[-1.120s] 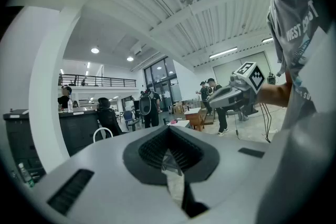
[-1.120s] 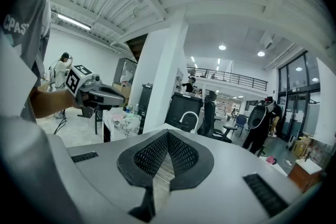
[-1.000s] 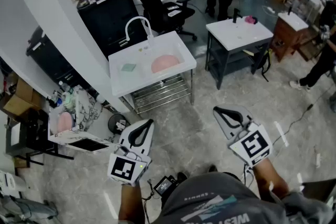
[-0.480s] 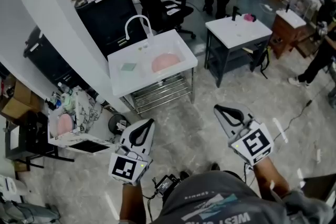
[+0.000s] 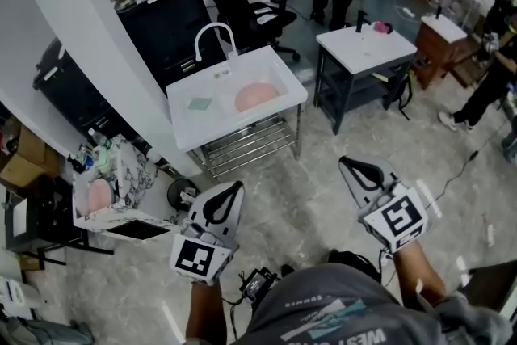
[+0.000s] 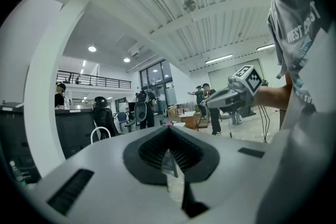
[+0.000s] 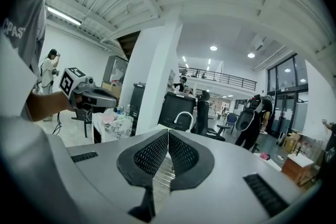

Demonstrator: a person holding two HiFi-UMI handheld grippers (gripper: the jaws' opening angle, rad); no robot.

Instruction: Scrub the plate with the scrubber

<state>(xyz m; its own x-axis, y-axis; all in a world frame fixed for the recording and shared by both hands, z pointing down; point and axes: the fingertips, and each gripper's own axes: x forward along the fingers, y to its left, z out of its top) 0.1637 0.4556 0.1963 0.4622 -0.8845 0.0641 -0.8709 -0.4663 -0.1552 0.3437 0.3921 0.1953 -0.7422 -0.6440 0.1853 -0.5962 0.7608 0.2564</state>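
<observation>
- Plate (image 5: 257,97): pink.
- Scrubber (image 5: 199,103): pale green.
- Sink (image 5: 184,124): white.
- Left gripper (image 5: 232,188) and right gripper (image 5: 347,164): grey, with black-and-white square markers.
- Floor (image 5: 315,174): grey, marbled.

The sink (image 5: 218,122) looks smooth, glossy white; the rack (image 5: 250,143) beneath the sink is bare metal wire; the floor (image 5: 307,190) before the sink is polished marbled stone; the left gripper (image 5: 234,187) and right gripper (image 5: 346,162) are matt grey plastic with ribbed black pads (image 7: 149,157); the shirt (image 5: 323,311) is grey cloth.

The person's grey shirt (image 6: 302,23) carries the print "WEST COAST" across the chest; no other text is legible.
</observation>
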